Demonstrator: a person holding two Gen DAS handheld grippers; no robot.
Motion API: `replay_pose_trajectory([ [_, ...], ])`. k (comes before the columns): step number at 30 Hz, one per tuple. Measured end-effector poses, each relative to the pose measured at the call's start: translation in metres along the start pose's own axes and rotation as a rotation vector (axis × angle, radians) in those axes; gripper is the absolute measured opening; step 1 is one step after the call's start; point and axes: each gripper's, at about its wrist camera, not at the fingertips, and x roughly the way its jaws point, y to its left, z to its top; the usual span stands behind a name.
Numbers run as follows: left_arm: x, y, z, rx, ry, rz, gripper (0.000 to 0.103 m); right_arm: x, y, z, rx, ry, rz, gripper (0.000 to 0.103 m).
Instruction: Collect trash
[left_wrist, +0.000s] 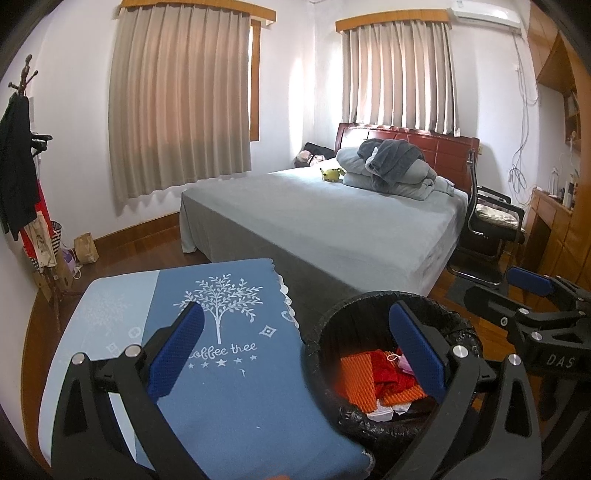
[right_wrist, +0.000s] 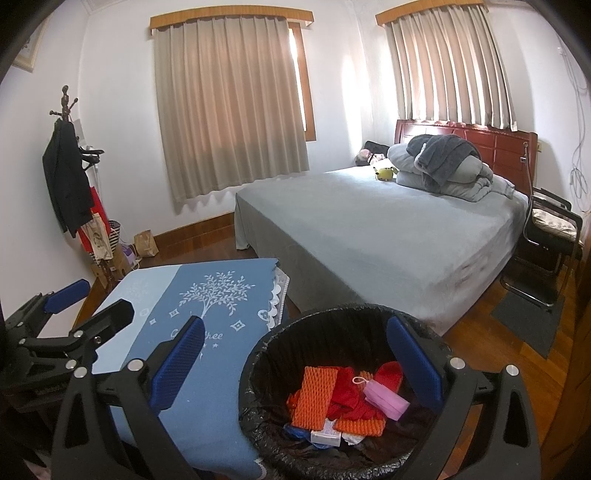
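Note:
A black bin (left_wrist: 325, 354) lined with a black bag stands on the floor beside a low table; it also shows in the right wrist view (right_wrist: 258, 369). Inside lie orange foam netting (right_wrist: 314, 391), red scraps (right_wrist: 388, 373), a pink piece (right_wrist: 386, 398) and a small white box (right_wrist: 325, 437). My left gripper (left_wrist: 299, 354) is open and empty, above the table's edge and the bin's rim. My right gripper (right_wrist: 299, 358) is open and empty, above the bin. The right gripper shows at the right of the left wrist view (left_wrist: 528, 284), the left gripper at the left of the right wrist view (right_wrist: 70, 295).
The low table has a blue cloth with a white tree print (left_wrist: 229, 369). A bed (left_wrist: 332, 221) with grey sheet and folded bedding lies beyond. A black chair (left_wrist: 487, 229) stands to its right, a coat rack (left_wrist: 22, 166) with clothes at the left wall, a wooden desk (left_wrist: 554, 221) at far right.

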Motion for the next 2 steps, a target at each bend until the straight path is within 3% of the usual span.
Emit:
replay_pose_trajectory([
  [2,-0.0012,-0.0005,-0.0010,0.000,0.000,0.000,0.098,0.0002,0.0001,0.0000,-0.001,0.001,0.000,0.097],
])
